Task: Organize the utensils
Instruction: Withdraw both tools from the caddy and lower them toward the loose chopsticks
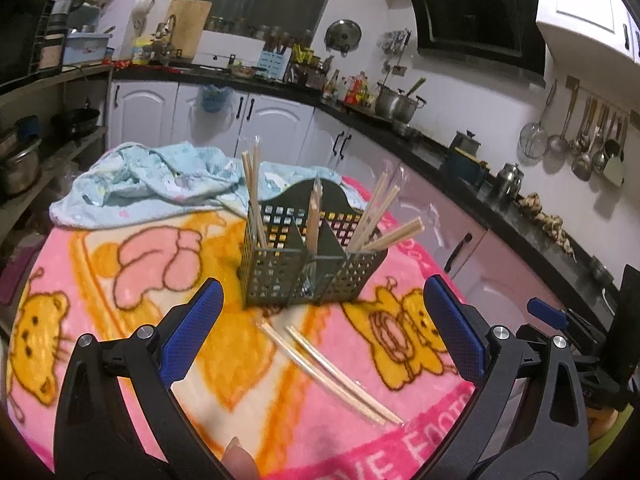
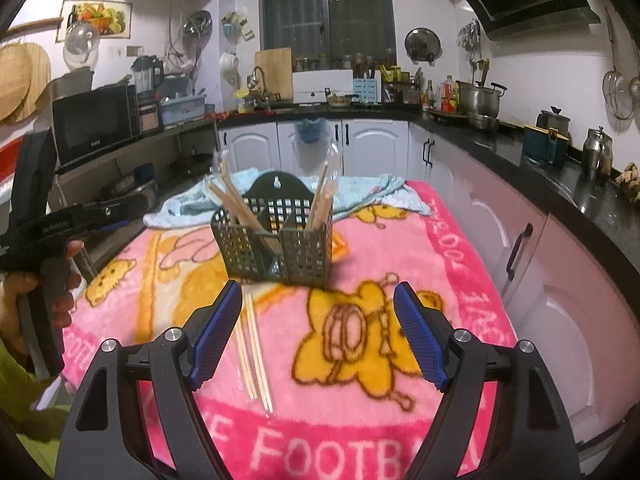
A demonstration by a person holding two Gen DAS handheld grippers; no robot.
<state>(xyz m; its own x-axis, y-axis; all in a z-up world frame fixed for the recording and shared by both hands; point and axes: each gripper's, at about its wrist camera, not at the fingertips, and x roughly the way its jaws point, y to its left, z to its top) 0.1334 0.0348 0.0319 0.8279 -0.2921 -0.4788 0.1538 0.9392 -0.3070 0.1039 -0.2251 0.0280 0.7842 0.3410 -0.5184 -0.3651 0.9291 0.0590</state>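
Across the table we see a pink cartoon blanket (image 2: 400, 240), its lettering cut off by the lower edge of both views. Our landmark is the dark perforated utensil caddy (image 2: 276, 248), standing upright on the blanket near its middle. Behind the caddy lies a crumpled light-blue cloth (image 1: 152, 180), partly hidden by it. Inside the caddy, several wooden chopsticks (image 1: 376, 216) lean in its compartments; some seem to wear clear wrappers, though blur keeps us from being sure. In front of the caddy, a loose pair of chopsticks (image 2: 254, 356) lies flat on the blanket, apparently in a clear sleeve.

Our left gripper (image 1: 324, 336) hangs in front of the caddy with its jaws wide apart and nothing between the pads, the loose pair lying below the gap. Our right gripper (image 2: 318, 328) likewise stands open and empty, the pair just inside its left finger (image 2: 218, 332).
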